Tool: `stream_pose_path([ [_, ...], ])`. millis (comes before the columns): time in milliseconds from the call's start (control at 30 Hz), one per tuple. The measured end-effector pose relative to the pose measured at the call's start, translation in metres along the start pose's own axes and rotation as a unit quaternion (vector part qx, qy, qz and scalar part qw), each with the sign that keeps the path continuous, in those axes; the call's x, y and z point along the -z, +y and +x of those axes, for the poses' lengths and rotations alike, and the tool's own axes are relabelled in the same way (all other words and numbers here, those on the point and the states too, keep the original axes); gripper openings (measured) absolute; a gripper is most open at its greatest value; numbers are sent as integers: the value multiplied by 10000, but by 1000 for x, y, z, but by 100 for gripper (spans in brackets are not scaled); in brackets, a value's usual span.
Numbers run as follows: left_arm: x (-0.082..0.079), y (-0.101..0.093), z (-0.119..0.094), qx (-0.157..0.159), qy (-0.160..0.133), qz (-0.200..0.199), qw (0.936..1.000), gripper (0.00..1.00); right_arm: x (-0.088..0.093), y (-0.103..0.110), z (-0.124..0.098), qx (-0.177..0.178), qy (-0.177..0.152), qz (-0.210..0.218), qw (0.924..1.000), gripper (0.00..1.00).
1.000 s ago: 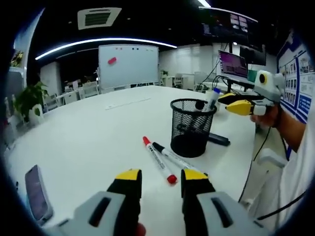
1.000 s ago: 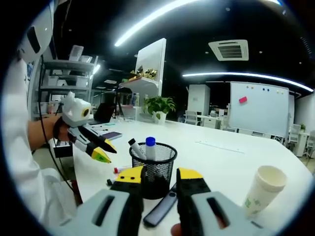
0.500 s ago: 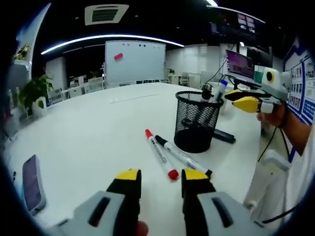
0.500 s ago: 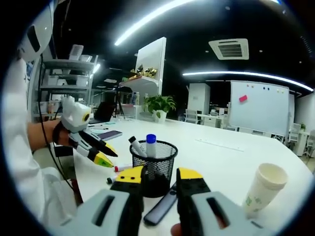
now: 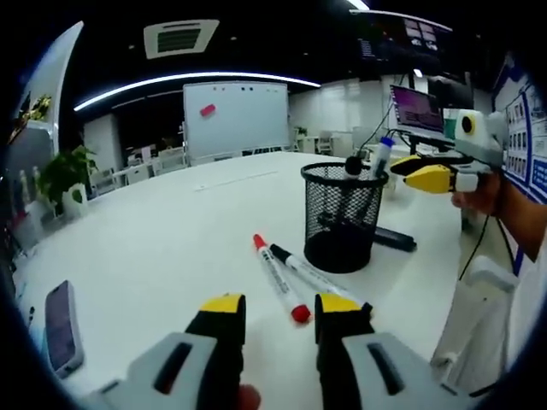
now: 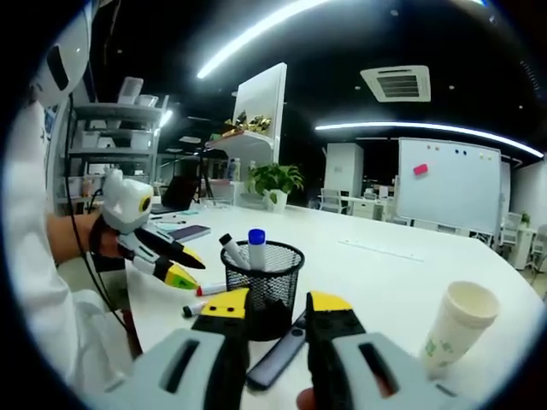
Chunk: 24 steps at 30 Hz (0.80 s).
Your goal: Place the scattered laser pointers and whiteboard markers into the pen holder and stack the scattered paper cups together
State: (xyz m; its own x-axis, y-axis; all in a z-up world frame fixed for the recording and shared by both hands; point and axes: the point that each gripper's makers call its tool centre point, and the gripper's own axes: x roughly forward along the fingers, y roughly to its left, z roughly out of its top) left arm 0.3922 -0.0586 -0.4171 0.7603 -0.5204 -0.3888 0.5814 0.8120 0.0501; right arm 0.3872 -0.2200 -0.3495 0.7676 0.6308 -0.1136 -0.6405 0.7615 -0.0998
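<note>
Closest in, the left gripper (image 5: pixel 280 309) hangs low over the white table (image 5: pixel 162 248), jaws parted with nothing between them. Compared with a second ago it has eased back and a little higher; the markers sit slightly farther from its tips than they did.

Just ahead of those tips lie two whiteboard markers, side by side and nearly touching. The red marker (image 5: pixel 276 278) has white barrel and red cap at both ends; its long axis runs from near the gripper away toward the whiteboard. The black marker (image 5: pixel 309 274) lies beside it, its dark tip pointing away and its other end toward the right jaw.

Beyond them stands the pen holder (image 5: pixel 343 215), a black mesh cup, upright, with a blue-capped marker (image 6: pixel 256 248) and another pen (image 6: pixel 232 250) standing in it, leaning on the rim. A dark laser pointer (image 6: pixel 278 360) lies flat at its base.

The right gripper (image 6: pixel 278 309) hovers behind the holder, open and empty, hardly moved. A paper cup (image 6: pixel 455 329) stands upright, well apart. A phone (image 5: pixel 61 327) lies off to the side.
</note>
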Motion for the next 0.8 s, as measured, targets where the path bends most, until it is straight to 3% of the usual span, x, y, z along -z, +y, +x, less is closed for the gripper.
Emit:
stream_pose_path([
  [800,3,2,2,-578,-208,-271,9977,30,-1,-2,-1,51,22,-32,10000,25],
])
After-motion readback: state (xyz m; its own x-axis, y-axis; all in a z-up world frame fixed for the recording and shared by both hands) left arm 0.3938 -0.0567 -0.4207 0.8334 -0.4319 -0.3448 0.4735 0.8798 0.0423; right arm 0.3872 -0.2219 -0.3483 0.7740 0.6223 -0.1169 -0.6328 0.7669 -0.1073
